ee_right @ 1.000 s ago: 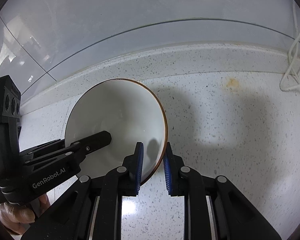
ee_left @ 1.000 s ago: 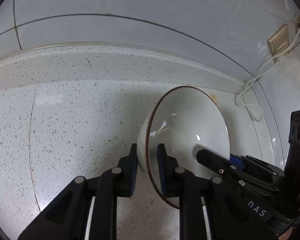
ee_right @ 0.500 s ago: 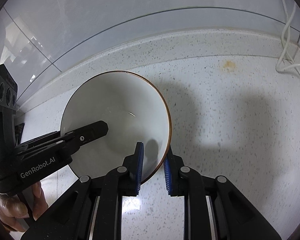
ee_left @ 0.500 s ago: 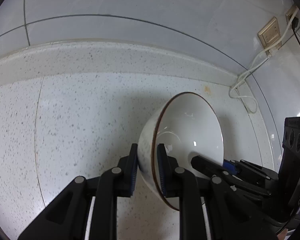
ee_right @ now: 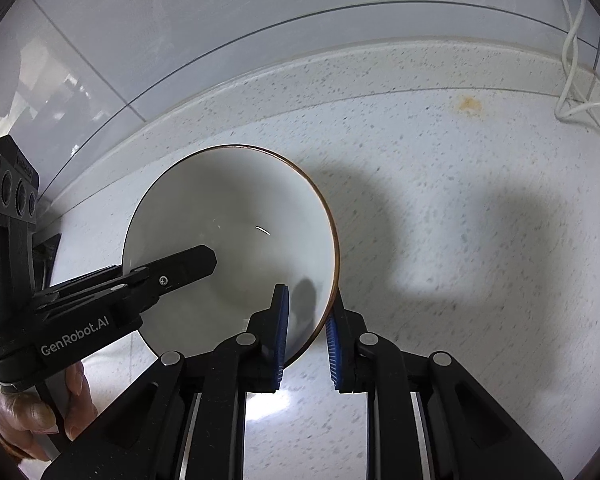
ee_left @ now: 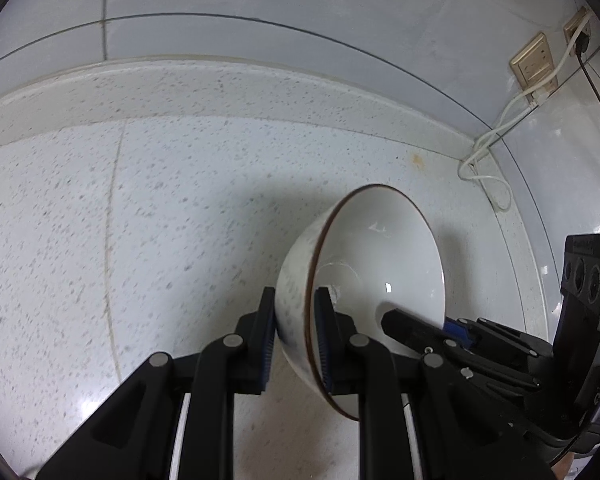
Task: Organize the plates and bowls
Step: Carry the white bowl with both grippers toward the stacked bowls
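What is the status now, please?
Left gripper and right gripper both shut on bowl rim, opposite sides. Bowl above counter. Nothing in the way; cable in corner.

Right claw pinches white bowl rim; left claw grips opposite rim above speckled counter.

Speckled countertop spreads below and ahead of the tool, white cable trails ahead-right beneath wall sockets, orange stain nearby.

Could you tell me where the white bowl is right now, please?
The white bowl is over the speckled counter, its rim pinched between the left hand-held gripper and right hand-held gripper.
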